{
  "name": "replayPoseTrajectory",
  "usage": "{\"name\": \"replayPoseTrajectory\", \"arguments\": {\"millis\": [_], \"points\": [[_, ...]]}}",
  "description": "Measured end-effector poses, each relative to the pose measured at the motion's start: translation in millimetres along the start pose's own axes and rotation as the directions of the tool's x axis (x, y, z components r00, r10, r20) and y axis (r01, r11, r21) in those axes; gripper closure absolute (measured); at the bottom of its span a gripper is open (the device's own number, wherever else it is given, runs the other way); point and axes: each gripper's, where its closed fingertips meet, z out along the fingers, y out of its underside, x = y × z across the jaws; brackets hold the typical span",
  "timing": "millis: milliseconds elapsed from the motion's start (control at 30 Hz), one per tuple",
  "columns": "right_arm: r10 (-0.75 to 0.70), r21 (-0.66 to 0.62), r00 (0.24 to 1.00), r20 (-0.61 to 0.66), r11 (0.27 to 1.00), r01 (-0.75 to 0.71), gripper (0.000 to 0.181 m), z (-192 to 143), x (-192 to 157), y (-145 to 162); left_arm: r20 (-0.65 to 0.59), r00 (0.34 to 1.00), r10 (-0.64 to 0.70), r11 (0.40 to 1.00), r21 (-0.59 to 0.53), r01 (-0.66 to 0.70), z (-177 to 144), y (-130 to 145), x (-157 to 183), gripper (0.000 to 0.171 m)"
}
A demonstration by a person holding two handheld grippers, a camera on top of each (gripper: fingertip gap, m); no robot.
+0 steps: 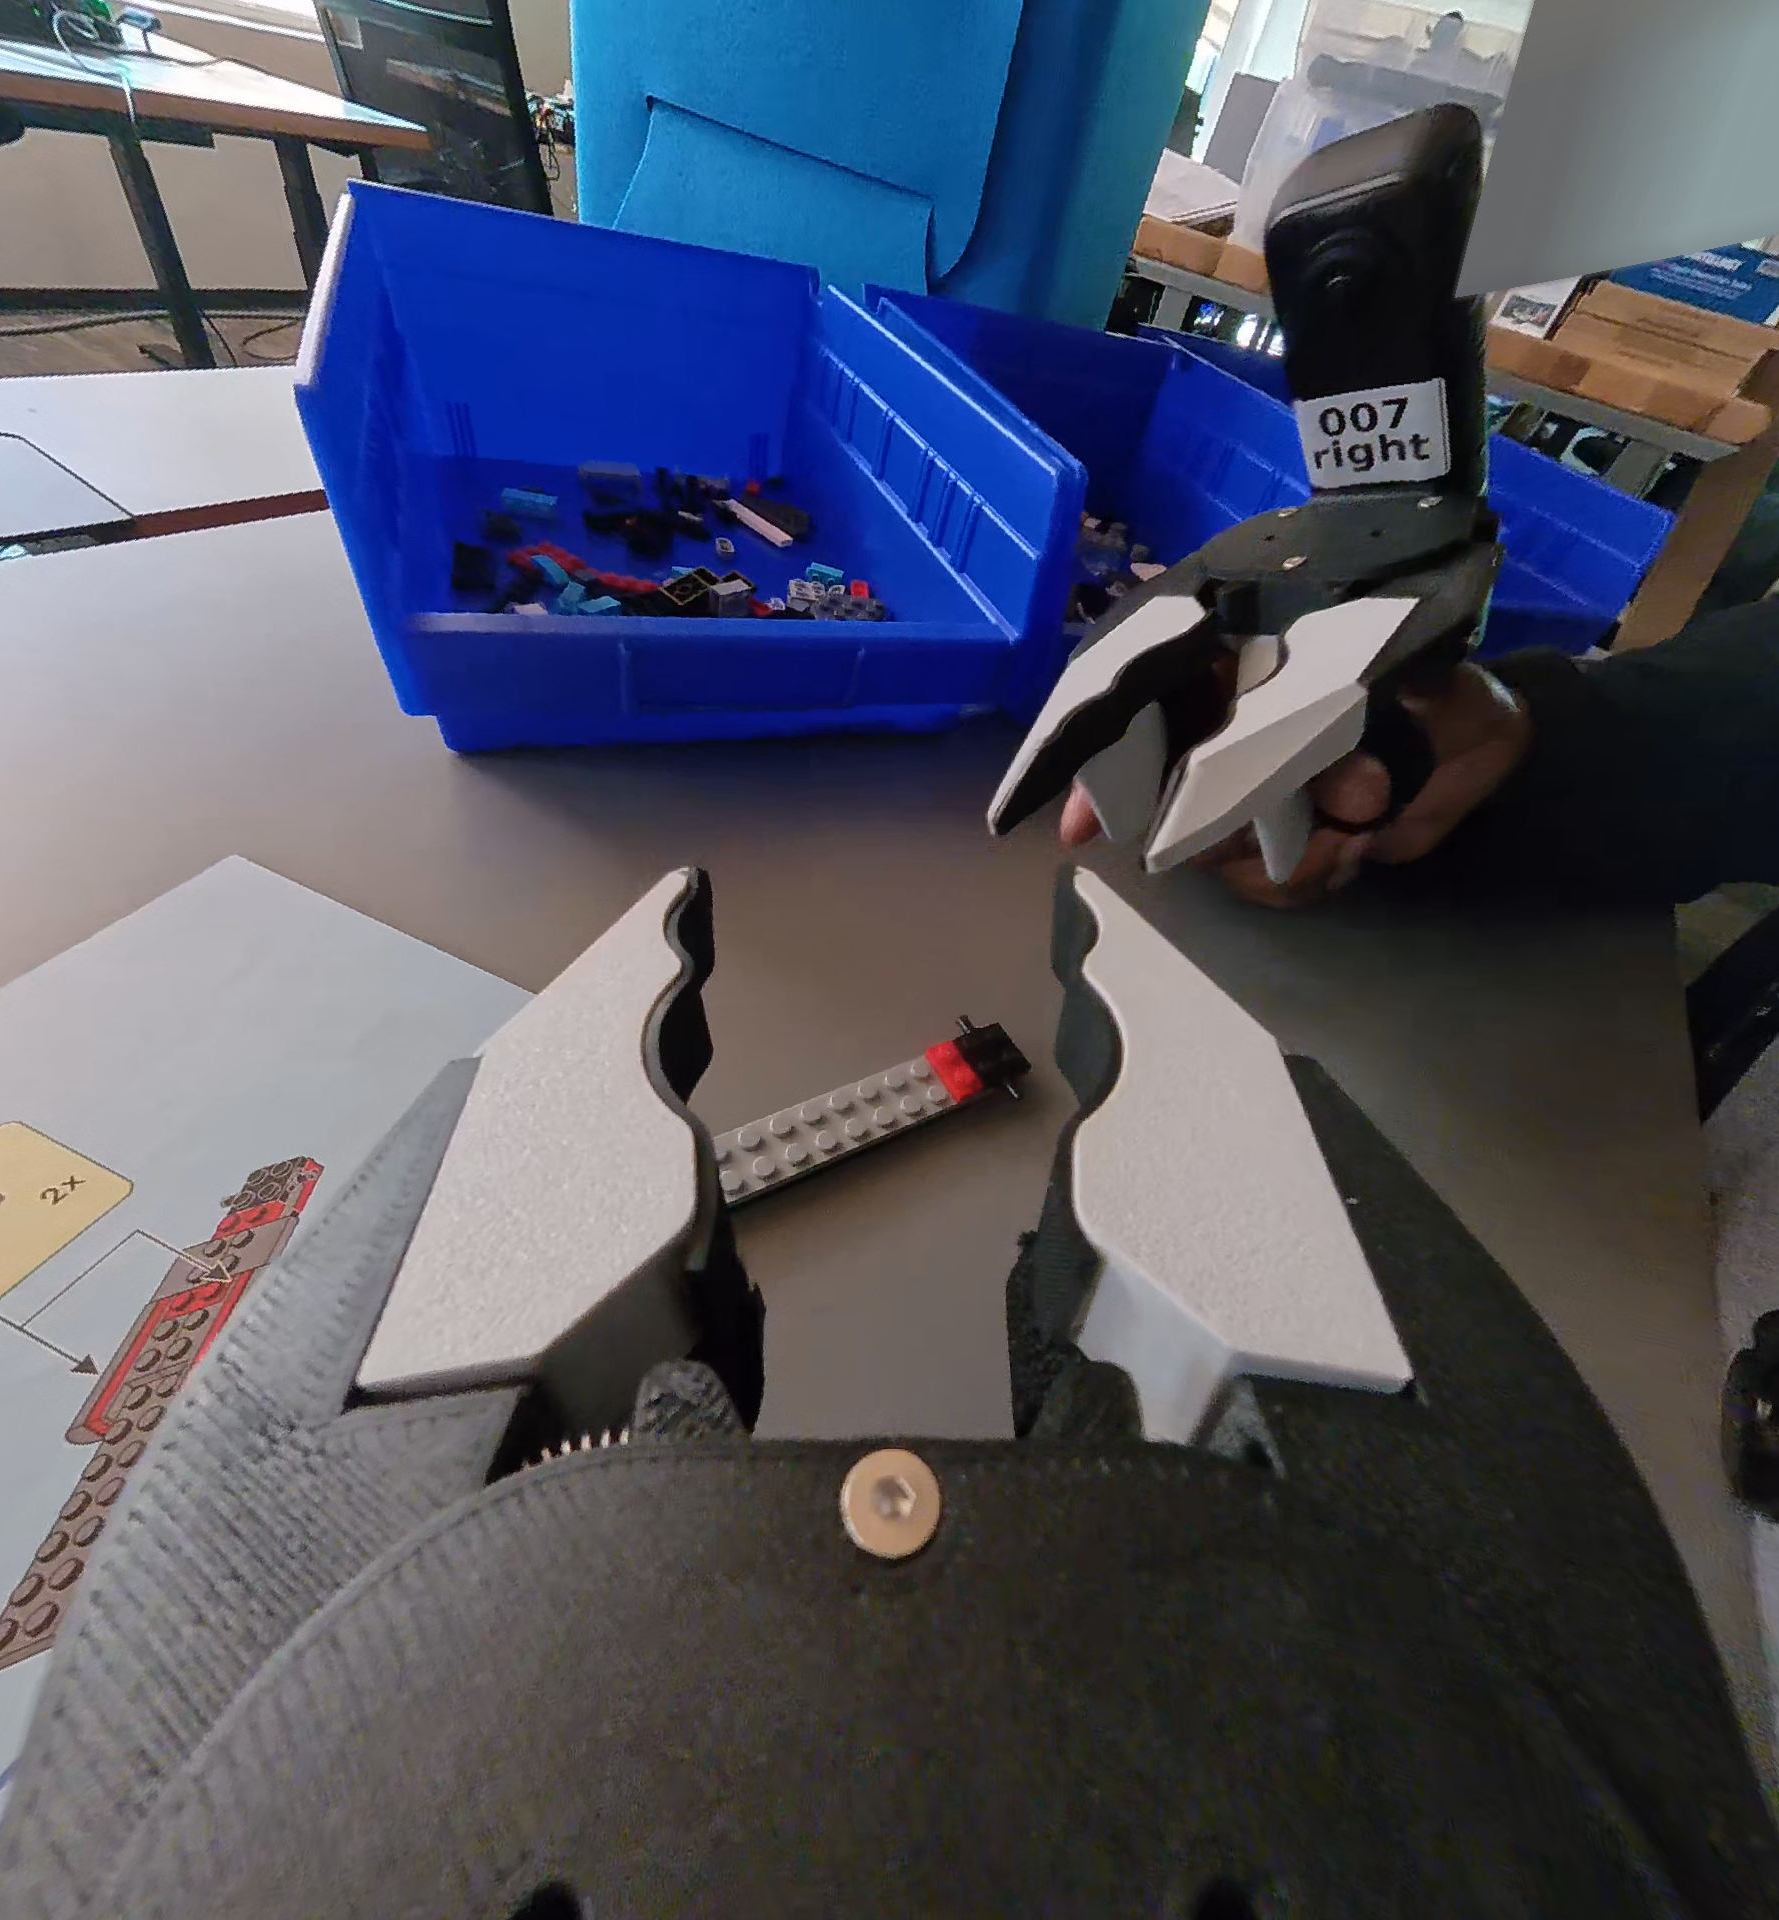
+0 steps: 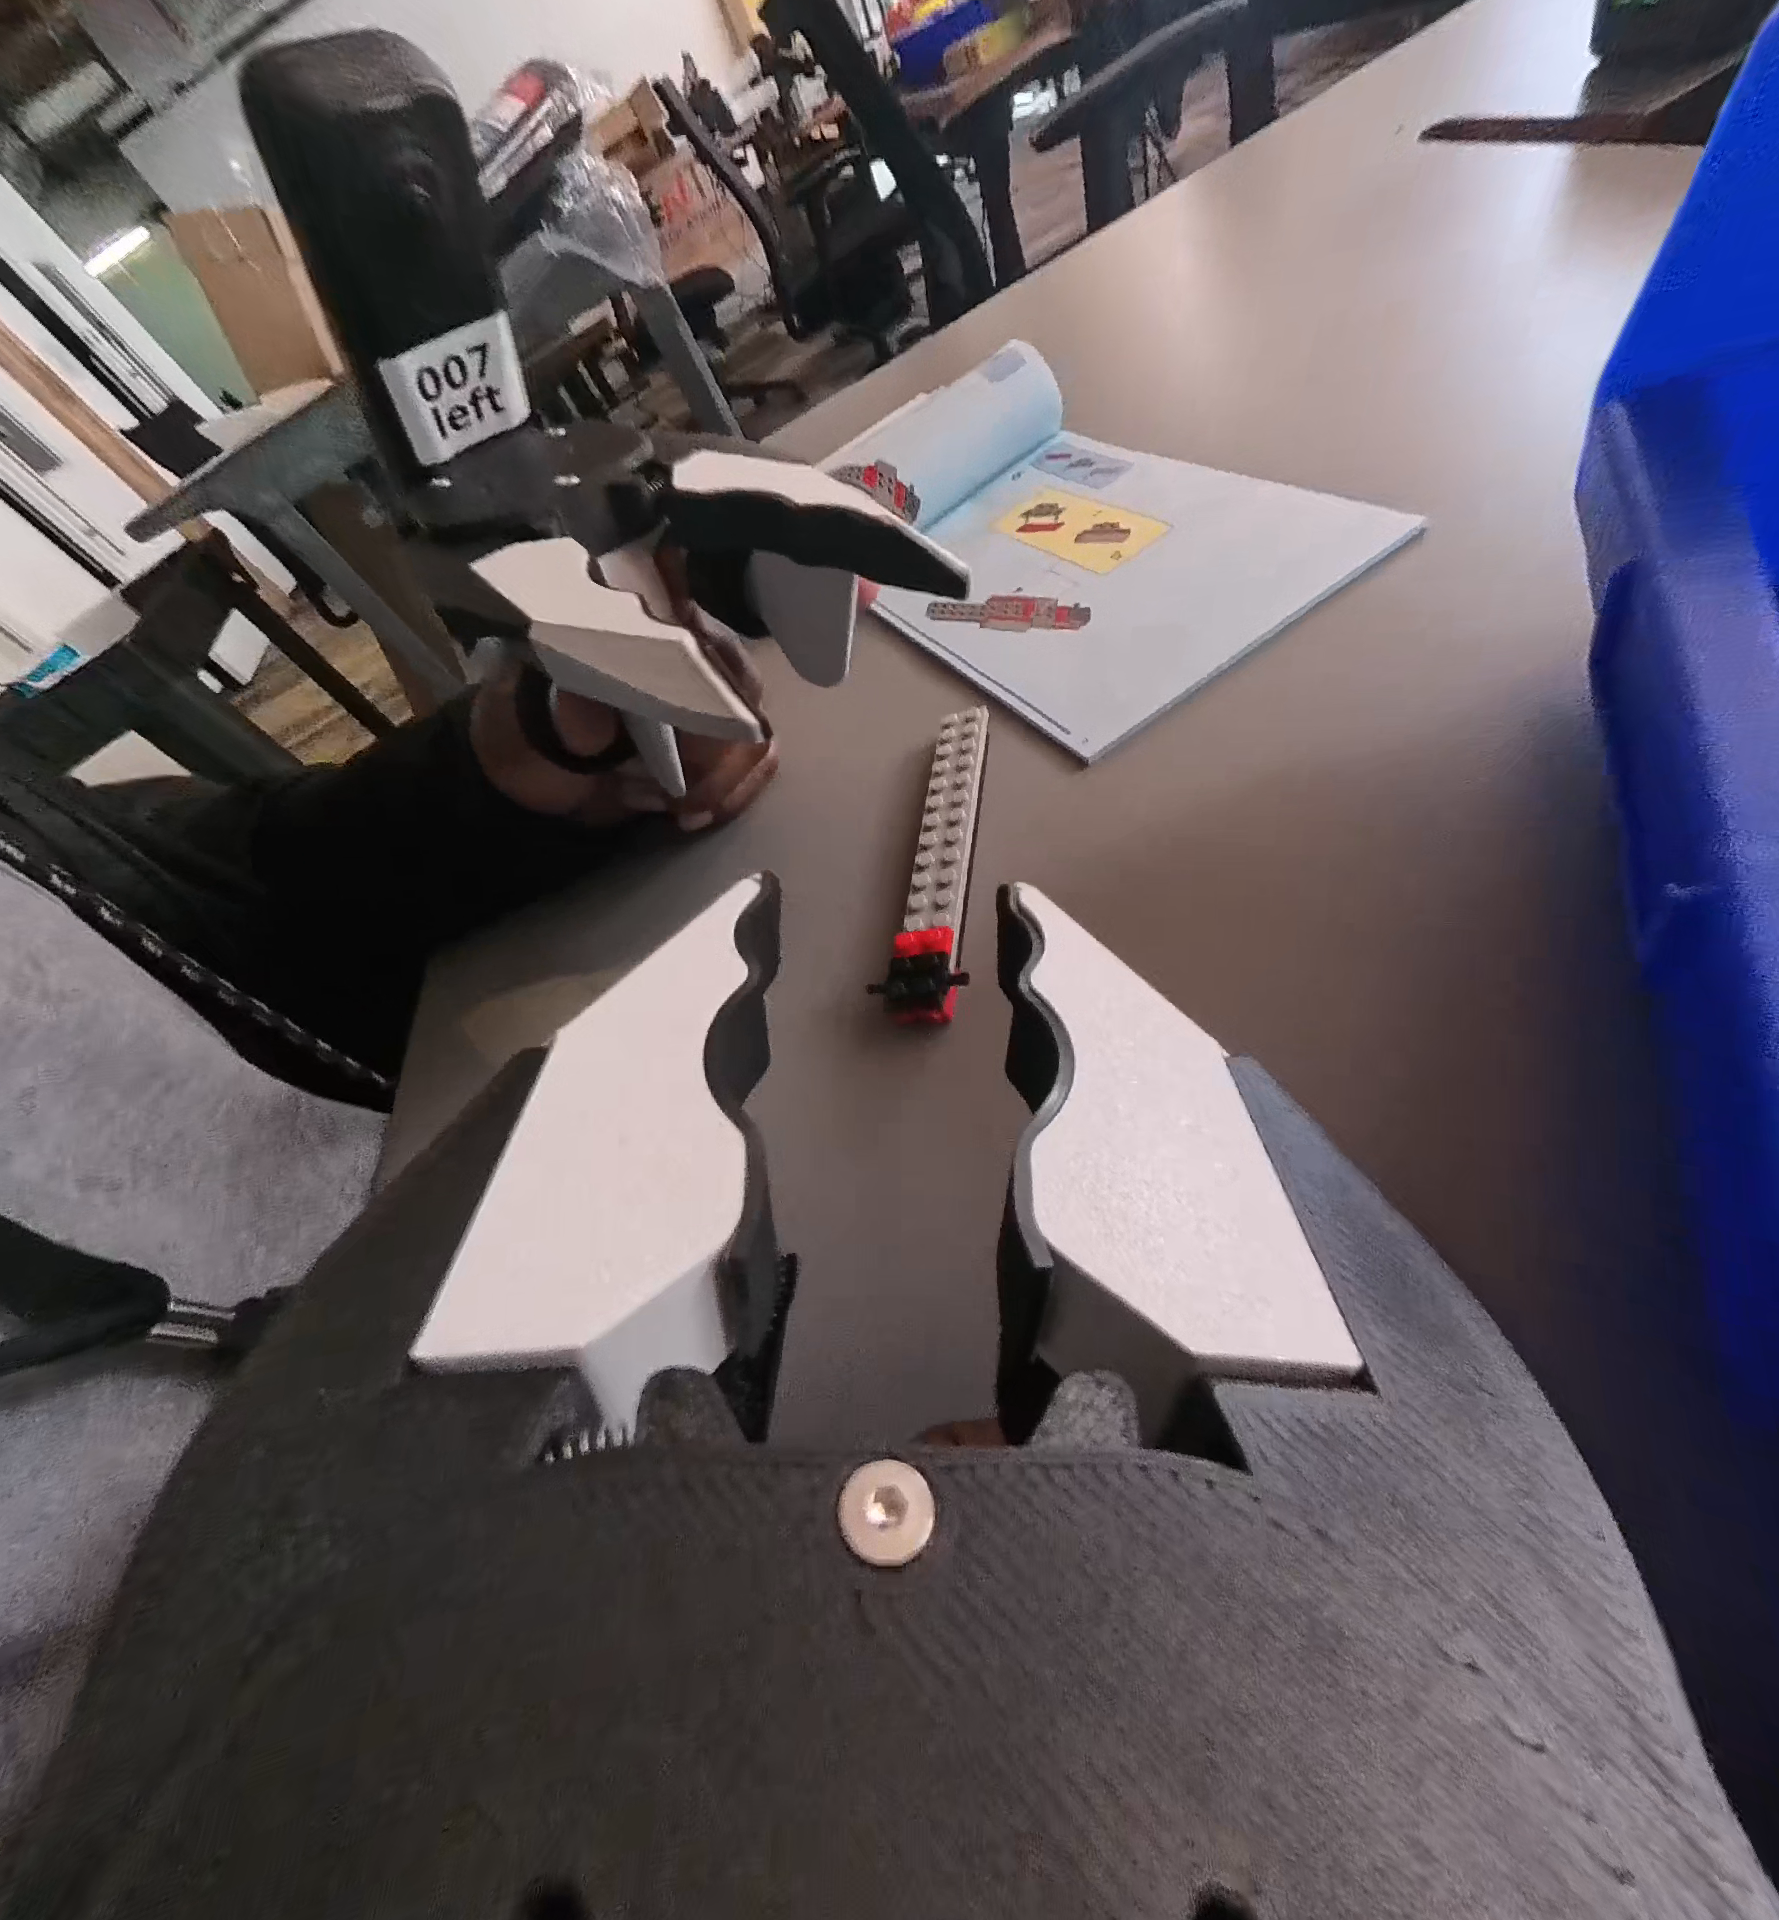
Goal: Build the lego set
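A: Left wrist view first. Left gripper (image 1: 880, 883) spread wide, nothing between the fingers.

B: And the build?

A: Long grey plate (image 1: 831, 1127) flat on the dark table (image 1: 241, 707), just beyond the gap and partly tucked behind the left-hand finger. Long axis slanted: near end toward the left finger, far end toward the right finger, capped by a red brick (image 1: 952, 1070) and a black piece (image 1: 994, 1051).

B: Anything else in that view?

A: Right gripper (image 1: 1077, 831) farther off to the right, tips angled down toward the table, parted, empty. Blue bin (image 1: 708, 665) with loose pieces straight ahead, another blue bin (image 1: 1228, 436) beside it. Open instruction booklet (image 1: 189, 1039) to the left, partly under the tool body.

B: Right wrist view?

A: Right gripper (image 2: 890, 899) also open, holding nothing. Grey plate (image 2: 942, 821) just ahead of the tips, apart from both. Long axis nearly straight away from the tool, leaning slightly right at the far end. Red brick (image 2: 924, 943) and black piece (image 2: 916, 982) at the near end, pointing back into the gap.

B: Left gripper there?

A: Up and to the left (image 2: 864, 644), fingers apart, empty, tips above the table near the plate's far end. Booklet (image 2: 1176, 582) beyond it, blue bin (image 2: 1716, 727) along the right edge.
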Motion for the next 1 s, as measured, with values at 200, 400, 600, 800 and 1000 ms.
{"name": "replayPoseTrajectory", "arguments": {"millis": [200,400,600,800,1000], "points": [[-0.058,0.056,0.998,-0.010,0.997,0.058,0.136,-7.1,-6.1,-6.1,0.008,1.000,-0.023,0.999,-0.048,0.024,5.0,6.3,-3.2,0.107],[-0.041,0.016,0.999,0.033,0.999,0.040,0.134,-17.7,-19.3,7.3,0.050,0.999,-0.014,0.998,-0.064,0.018,6.6,8.8,-7.6,0.107],[-0.067,-0.079,0.998,0.016,0.995,0.068,0.133,-29.1,-20.9,25.6,0.097,0.995,-0.009,0.995,-0.100,0.018,10.5,13.7,-12.5,0.107],[-0.056,-0.105,0.997,0.050,0.993,0.061,0.133,-30.7,-25.3,32.3,0.134,0.991,-0.003,0.991,-0.129,0.021,13.4,17.7,-16.5,0.107],[-0.018,-0.109,0.996,0.086,0.994,0.027,0.134,-29.7,-26.5,32.9,0.144,0.989,-0.024,0.987,-0.155,0.047,15.7,21.7,-19.5,0.108]]}}
